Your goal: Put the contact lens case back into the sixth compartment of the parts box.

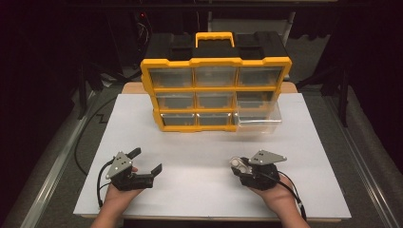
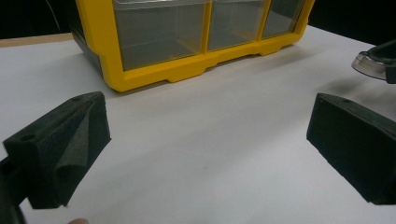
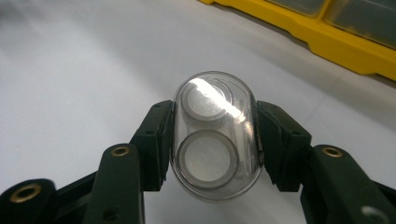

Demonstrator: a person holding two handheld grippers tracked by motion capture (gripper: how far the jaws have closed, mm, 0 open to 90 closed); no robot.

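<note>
At the left, the left gripper rests low over the white table with its jaws spread wide and nothing between them; it touches nothing. Ahead of it stands the yellow drawer cabinet, whose bottom right drawer is pulled out toward the person. At the right, the right gripper has its jaws about halfway closed, pads pressed on both sides of a clear oval case with two round discs inside, held just above the table, well short of the cabinet.

The likely risk is a slip: the case is smooth, rounded plastic, pinched only at its sides, so a tilt or jolt could let it twist or drop. Carried to the open drawer, it could catch the drawer's front wall and be knocked loose.
</note>
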